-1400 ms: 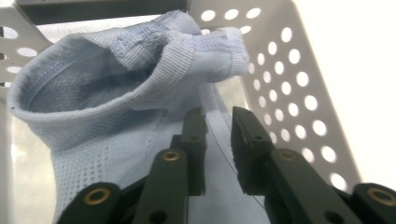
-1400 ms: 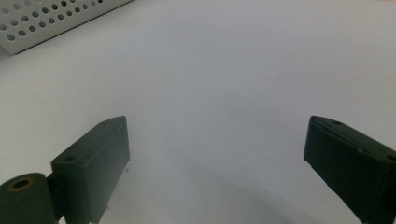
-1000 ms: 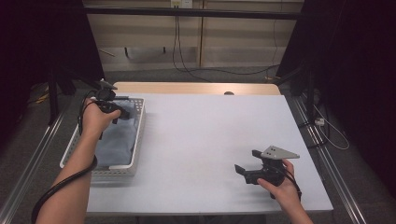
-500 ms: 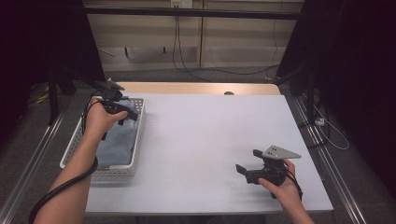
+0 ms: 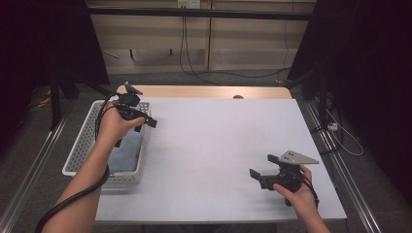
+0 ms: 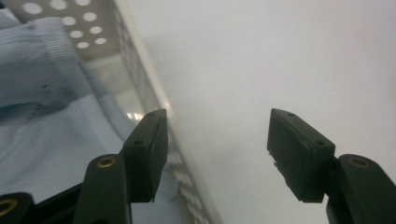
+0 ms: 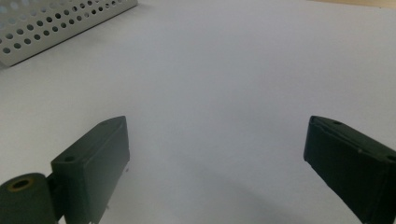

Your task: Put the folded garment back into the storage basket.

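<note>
A folded light-blue cloth (image 5: 124,154) lies in a white perforated basket (image 5: 80,150) at the table's left. My left gripper (image 5: 145,122) hovers over the basket's right rim near its far end. Its jaws have just been opening and nothing is between them. In the left gripper view the left gripper (image 6: 212,156) straddles the basket rim (image 6: 140,70), with the blue cloth (image 6: 42,116) below on the left and bare table on the right. My right gripper (image 5: 260,167) rests low at the table's near right, open and empty, and in its own view the right gripper (image 7: 215,158) faces bare tabletop.
The white table (image 5: 218,141) stretches between the two hands. A wooden strip (image 5: 209,92) runs along its far edge. In the right gripper view the basket wall (image 7: 56,23) sits at the top left. Metal rails flank the table on both sides.
My left hand has shifted to the right and slightly up, from above the cloth to the basket's right rim. The right hand has kept still.
</note>
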The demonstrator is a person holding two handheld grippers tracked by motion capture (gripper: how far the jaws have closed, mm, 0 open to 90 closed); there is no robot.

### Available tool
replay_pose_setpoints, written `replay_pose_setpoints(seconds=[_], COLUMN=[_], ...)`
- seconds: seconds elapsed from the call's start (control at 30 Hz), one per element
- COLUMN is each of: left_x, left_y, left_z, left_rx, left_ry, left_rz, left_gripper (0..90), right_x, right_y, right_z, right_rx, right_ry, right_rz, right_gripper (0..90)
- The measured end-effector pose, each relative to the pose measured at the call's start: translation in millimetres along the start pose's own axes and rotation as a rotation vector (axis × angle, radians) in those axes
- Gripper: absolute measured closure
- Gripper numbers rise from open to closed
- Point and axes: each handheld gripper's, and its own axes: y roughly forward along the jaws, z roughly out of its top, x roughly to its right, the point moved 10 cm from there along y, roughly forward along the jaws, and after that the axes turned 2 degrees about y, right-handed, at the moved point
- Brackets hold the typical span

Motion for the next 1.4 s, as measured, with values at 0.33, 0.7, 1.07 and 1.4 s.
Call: replay_pose_setpoints(seconds=[0.33, 0.7, 1.07, 1.4], left_x=[27.6, 45.4, 66.2, 79.4], left_y=[4.1, 12.6, 17.6, 22.0], left_z=[-0.8, -6.3, -12.8, -19.0], left_rx=[-0.007, -0.026, -0.024, -0.023], left_ry=[0.052, 0.083, 0.128, 0.17], left_rz=[-0.044, -0.067, -0.101, -0.129], left_gripper=[35.2, 31.0, 26.5, 21.9], right_x=[1.1, 4.0, 2.4, 1.1], right_y=[-1.6, -5.5, -6.0, -5.0], right_z=[-0.4, 0.3, -0.2, -1.2], right_rx=[0.0, 0.008, 0.003, -0.002], right_ry=[-0.001, 0.005, 0.005, 0.001], right_rz=[0.0, -0.003, 0.012, 0.021], right_gripper=[6.8, 6.8, 6.5, 6.1])
